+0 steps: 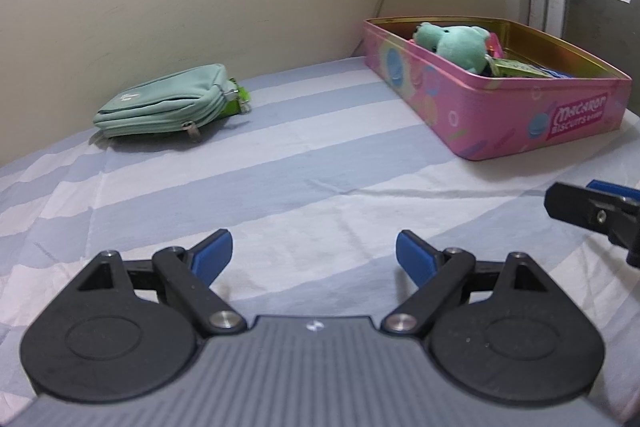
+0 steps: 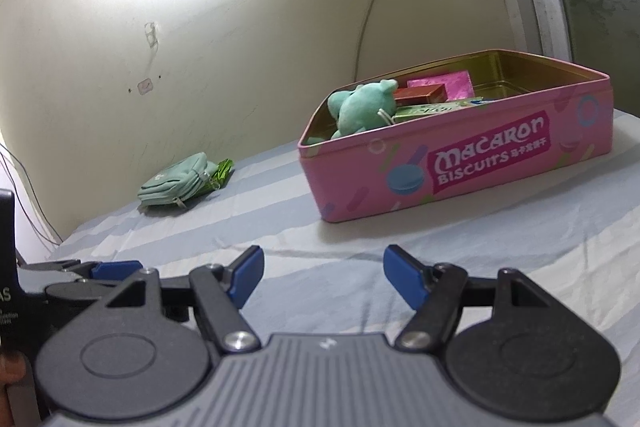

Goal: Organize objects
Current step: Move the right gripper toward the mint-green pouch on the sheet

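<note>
Left wrist view shows the left tool (image 1: 314, 254) released and holding nothing, low over the near part of the striped bed (image 1: 280, 187); the right tool (image 2: 323, 271) is likewise spread and unloaded. Further back, toward the bed's far right corner, the pink tin (image 2: 480, 163) already holds a green plush (image 2: 360, 105) and several small boxes. Farthest off, by the wall edge, 1 mint pouch (image 1: 164, 101) lies outside, probably left to stow.
</note>
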A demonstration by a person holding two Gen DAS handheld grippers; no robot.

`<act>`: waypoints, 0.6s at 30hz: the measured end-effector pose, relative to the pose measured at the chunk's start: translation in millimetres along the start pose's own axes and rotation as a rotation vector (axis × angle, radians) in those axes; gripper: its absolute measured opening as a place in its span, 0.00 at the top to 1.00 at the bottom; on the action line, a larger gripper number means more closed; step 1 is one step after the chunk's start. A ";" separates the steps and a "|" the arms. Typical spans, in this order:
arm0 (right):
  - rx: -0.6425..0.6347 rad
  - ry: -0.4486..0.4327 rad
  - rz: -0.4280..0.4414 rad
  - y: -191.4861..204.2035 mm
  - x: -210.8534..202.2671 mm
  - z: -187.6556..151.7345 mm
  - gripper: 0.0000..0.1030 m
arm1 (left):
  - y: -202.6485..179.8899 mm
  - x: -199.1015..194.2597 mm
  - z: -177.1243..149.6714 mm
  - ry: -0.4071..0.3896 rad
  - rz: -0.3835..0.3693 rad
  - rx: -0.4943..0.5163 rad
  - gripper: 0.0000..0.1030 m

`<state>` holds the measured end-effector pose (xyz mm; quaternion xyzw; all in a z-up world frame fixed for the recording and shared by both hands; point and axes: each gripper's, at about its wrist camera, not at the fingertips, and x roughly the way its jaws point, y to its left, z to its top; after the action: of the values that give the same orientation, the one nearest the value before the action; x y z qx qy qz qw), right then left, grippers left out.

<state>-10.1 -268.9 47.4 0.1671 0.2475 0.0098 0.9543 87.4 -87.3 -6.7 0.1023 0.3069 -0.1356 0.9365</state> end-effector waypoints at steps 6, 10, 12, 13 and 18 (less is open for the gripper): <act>-0.014 0.027 0.009 8.7 7.6 -4.1 0.34 | 20.1 3.8 -4.2 0.005 0.026 -0.015 0.12; -0.035 0.050 0.015 17.7 14.2 -7.7 0.34 | 37.4 8.9 -4.1 0.007 0.062 -0.020 0.12; -0.050 0.066 0.017 22.4 18.0 -9.8 0.34 | 47.3 11.8 -4.0 0.012 0.076 -0.033 0.12; -0.055 0.073 0.019 24.1 19.5 -10.3 0.34 | 51.7 13.7 -3.8 0.015 0.083 -0.038 0.12; -0.061 0.117 0.036 33.0 28.9 -12.2 0.34 | 70.0 22.1 -2.7 0.029 0.116 -0.047 0.12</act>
<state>11.6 -231.0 34.5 0.1417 0.2991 0.0444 0.9426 125.2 -24.8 -14.6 0.0998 0.3169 -0.0725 0.9404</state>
